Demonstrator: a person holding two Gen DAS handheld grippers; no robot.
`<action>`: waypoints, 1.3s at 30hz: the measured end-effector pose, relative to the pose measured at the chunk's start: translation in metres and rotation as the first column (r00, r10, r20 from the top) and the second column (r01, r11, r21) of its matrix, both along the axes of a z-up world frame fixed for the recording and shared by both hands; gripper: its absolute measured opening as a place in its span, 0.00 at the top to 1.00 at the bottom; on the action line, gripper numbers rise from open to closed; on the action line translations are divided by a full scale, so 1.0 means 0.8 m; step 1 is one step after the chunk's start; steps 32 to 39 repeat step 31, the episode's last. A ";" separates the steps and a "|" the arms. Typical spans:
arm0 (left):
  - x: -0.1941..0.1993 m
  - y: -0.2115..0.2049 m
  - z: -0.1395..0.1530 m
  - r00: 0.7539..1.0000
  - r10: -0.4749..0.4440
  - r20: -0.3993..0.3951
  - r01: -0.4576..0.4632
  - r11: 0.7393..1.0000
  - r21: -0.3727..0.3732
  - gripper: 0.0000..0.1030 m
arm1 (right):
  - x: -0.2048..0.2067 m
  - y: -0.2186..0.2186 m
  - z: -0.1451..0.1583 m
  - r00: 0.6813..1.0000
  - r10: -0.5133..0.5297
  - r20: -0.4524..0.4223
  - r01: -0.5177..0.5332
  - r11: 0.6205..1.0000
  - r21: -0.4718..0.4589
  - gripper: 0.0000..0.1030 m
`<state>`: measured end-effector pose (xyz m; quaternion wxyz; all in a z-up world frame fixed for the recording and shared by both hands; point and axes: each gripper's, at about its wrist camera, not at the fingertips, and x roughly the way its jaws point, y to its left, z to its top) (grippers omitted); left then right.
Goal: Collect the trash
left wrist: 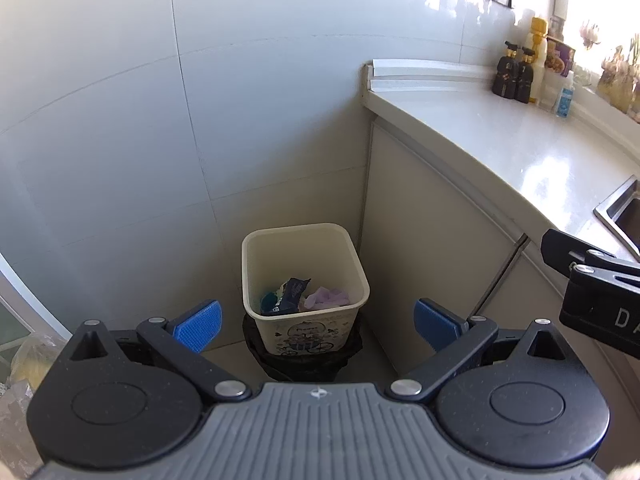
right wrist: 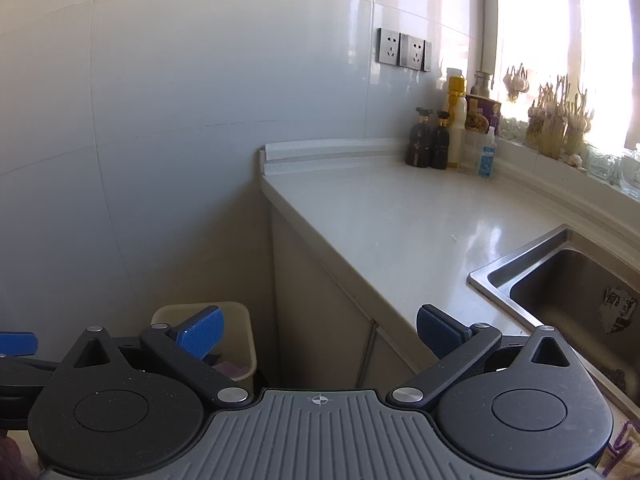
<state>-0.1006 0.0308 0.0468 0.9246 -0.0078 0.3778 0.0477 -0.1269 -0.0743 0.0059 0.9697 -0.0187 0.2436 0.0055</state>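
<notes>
while the cream trash bin (left wrist: pixel 306 276) holds wrappers, the left claw (left wrist: pixel 316 326) and right claw (right wrist: pixel 320 336) gape, released and empty.

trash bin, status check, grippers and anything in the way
Left gripper open, empty, aimed at trash bin. Right gripper open, empty, over countertop edge. Bin holds wrappers. Path clear.

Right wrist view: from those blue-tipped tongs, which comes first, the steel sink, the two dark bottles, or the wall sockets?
1. Stainless steel sink, set into the white counter, low on the right of the right tongs.
2. Two dark bottles with gold trim, standing at the counter's back, by the wall.
3. Grey wall sockets, on the tiles above the bottles, farthest.
</notes>
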 end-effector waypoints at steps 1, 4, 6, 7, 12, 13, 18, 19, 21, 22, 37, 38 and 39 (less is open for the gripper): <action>0.001 0.000 0.000 1.000 -0.002 -0.003 0.002 1.000 -0.001 0.01 | 0.001 0.000 0.000 1.000 0.001 -0.002 -0.001 1.000 -0.001 0.00; 0.004 0.001 -0.001 1.000 -0.003 -0.007 0.003 1.000 -0.009 0.01 | 0.005 0.000 0.002 1.000 -0.003 -0.002 0.003 1.000 -0.002 0.00; 0.005 0.000 -0.001 1.000 -0.004 -0.008 0.004 1.000 -0.011 0.01 | 0.006 0.000 0.002 1.000 -0.007 -0.002 0.007 1.000 -0.001 0.00; 0.006 0.001 -0.002 1.000 -0.003 -0.009 0.003 1.000 -0.012 0.01 | 0.007 0.000 0.001 1.000 -0.009 -0.002 0.009 1.000 0.000 0.00; 0.008 0.002 -0.005 1.000 -0.006 -0.018 0.006 1.000 -0.017 0.01 | 0.011 0.001 -0.004 1.000 -0.007 -0.015 0.007 1.000 -0.004 0.00; 0.009 0.002 -0.005 1.000 -0.007 -0.021 0.007 1.000 -0.017 0.01 | 0.012 0.001 -0.005 1.000 -0.006 -0.019 0.006 1.000 -0.003 0.00; 0.011 0.002 -0.004 1.000 -0.010 -0.027 0.009 1.000 -0.015 0.01 | 0.016 0.001 -0.006 1.000 0.003 -0.024 -0.003 1.000 -0.003 0.00; 0.012 0.002 -0.004 1.000 -0.010 -0.028 0.010 1.000 -0.015 0.01 | 0.016 0.001 -0.006 1.000 0.003 -0.024 -0.003 1.000 -0.002 0.00; 0.013 0.002 -0.004 1.000 -0.010 -0.030 0.009 1.000 -0.016 0.01 | 0.018 0.000 -0.007 1.000 0.003 -0.028 -0.003 1.000 0.002 0.00; 0.014 0.002 -0.004 0.999 -0.009 -0.031 0.009 1.000 -0.017 0.01 | 0.018 0.000 -0.008 1.000 0.003 -0.029 -0.003 1.000 0.002 0.00; 0.020 0.001 -0.008 0.999 -0.017 -0.044 0.016 1.000 -0.020 0.01 | 0.026 0.000 -0.011 0.999 0.005 -0.043 -0.005 1.000 0.005 0.00; 0.020 0.001 -0.008 0.999 -0.017 -0.044 0.016 1.000 -0.020 0.01 | 0.026 0.000 -0.011 0.999 0.005 -0.043 -0.005 1.000 0.005 0.00; 0.020 0.001 -0.008 0.999 -0.017 -0.044 0.016 1.000 -0.020 0.01 | 0.026 0.000 -0.011 0.999 0.005 -0.043 -0.005 1.000 0.005 0.00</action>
